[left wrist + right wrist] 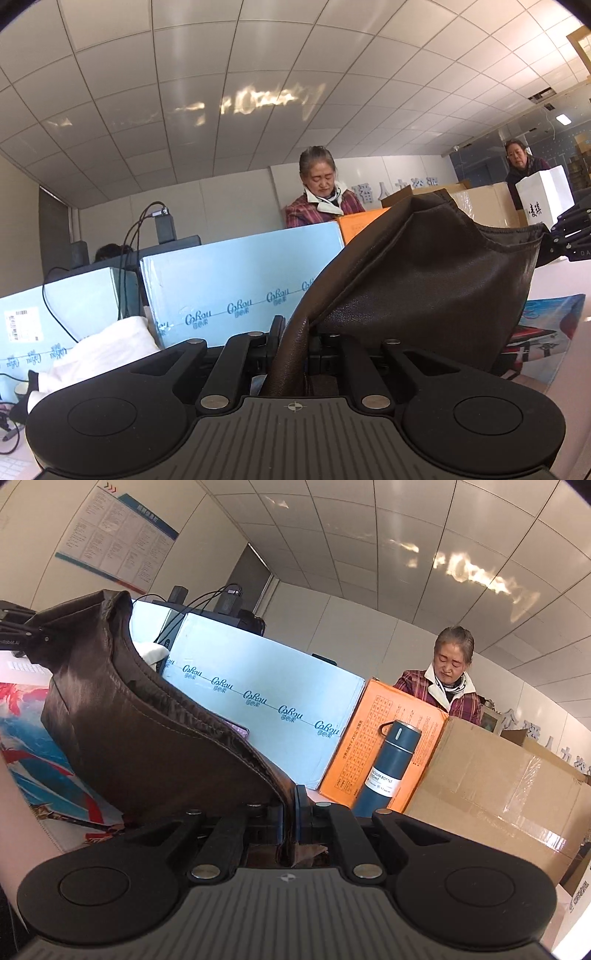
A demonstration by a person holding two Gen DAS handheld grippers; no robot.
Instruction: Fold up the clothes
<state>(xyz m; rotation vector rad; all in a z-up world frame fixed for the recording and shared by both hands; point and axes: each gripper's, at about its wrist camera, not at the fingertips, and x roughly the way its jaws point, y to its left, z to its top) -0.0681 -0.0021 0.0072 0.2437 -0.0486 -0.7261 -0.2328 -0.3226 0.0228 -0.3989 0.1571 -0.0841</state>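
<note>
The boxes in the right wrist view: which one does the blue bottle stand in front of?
The orange box. The blue bottle overlaps it, between the light blue box and the brown cardboard box.

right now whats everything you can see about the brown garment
The brown garment looks like dark, glossy, grained leather with a stitched, hemmed edge. It is lifted and stretched between the left gripper and right gripper, each shut on an edge, sagging in between above a colourful printed mat.

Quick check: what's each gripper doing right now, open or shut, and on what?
Left gripper: shut on the brown leather garment.
Right gripper: shut on the same garment, at another edge.
</note>
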